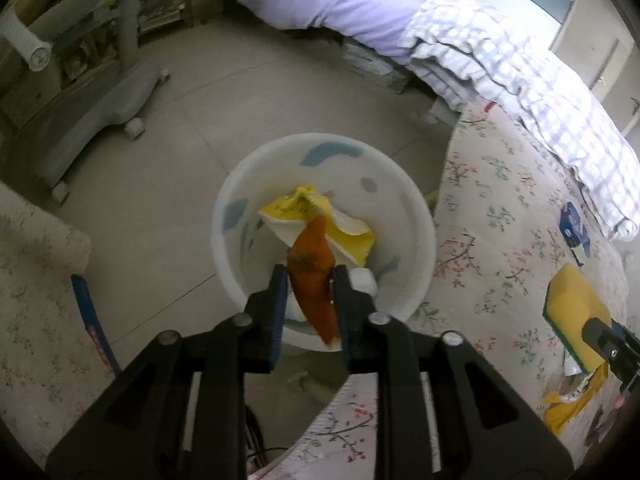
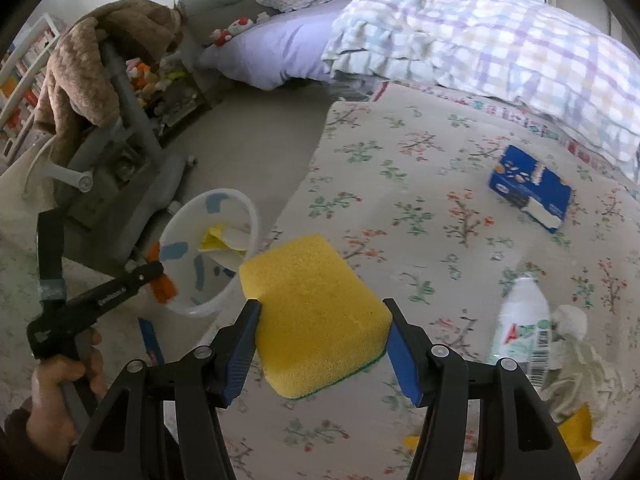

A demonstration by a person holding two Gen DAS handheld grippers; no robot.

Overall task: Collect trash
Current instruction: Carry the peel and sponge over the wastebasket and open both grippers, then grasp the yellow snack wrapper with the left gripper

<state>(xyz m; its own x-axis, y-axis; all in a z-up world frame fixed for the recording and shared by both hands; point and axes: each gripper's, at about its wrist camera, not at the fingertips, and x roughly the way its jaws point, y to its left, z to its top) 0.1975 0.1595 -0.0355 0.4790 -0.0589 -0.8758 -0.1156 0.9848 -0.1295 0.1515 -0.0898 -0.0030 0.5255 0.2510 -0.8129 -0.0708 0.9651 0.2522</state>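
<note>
Jaws of your left gripper [image 1: 310,276] clamped on orange wrapper [image 1: 314,280], held over white bin [image 1: 420,280] on floor beside bed. Yellow wrapper [image 1: 320,216] already inside bin. Your right gripper [image 2: 322,320] pinches yellow sponge [image 2: 316,312] between both fingers, above floral bedspread [image 2: 420,184]. Blue box [image 2: 530,188], plastic bottle [image 2: 520,320] lie on bedspread.
</note>
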